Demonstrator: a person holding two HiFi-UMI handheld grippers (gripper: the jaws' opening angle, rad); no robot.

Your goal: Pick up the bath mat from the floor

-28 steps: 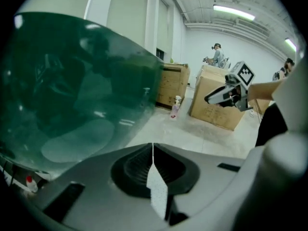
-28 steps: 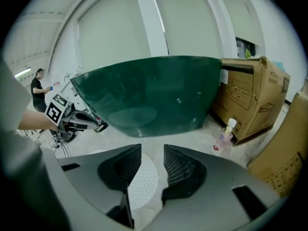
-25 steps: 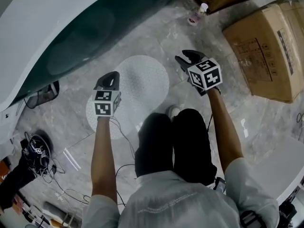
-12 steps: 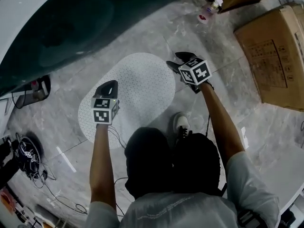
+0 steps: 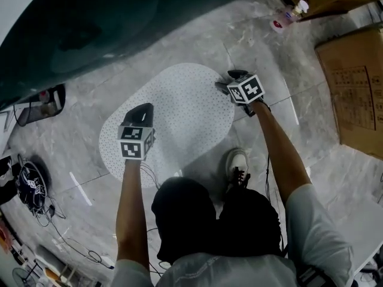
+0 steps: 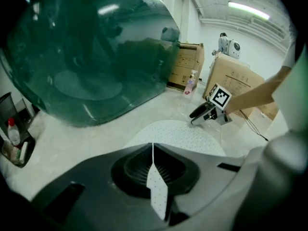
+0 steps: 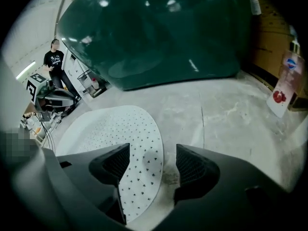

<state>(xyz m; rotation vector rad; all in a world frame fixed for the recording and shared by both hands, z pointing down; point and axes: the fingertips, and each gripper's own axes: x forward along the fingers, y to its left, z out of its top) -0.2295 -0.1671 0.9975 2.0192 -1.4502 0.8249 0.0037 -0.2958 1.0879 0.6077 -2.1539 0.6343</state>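
In the head view I look down on a grey marble floor [image 5: 197, 40] beside a dark green tub [image 5: 90, 23]. The oval white bath mat [image 5: 179, 112] lies flat on that floor, just ahead of a pale shoe [image 5: 237, 160]. A cardboard box [image 5: 356, 94] sits off to the right. My left gripper [image 5: 143, 108] hangs over the mat's left part and my right gripper [image 5: 226, 81] is at its far right edge. In the left gripper view the jaws stand together with nothing clamped. Only a thin sliver of the dotted mat shows through the slit between them, and the other gripper is at the mat's far rim. In the right gripper view the jaws stand wide apart, having just been opening. The mat's curved edge and a strip of bare floor lie between them, and the pads press on neither. A bottle [image 7: 284, 83] stands off to the right.
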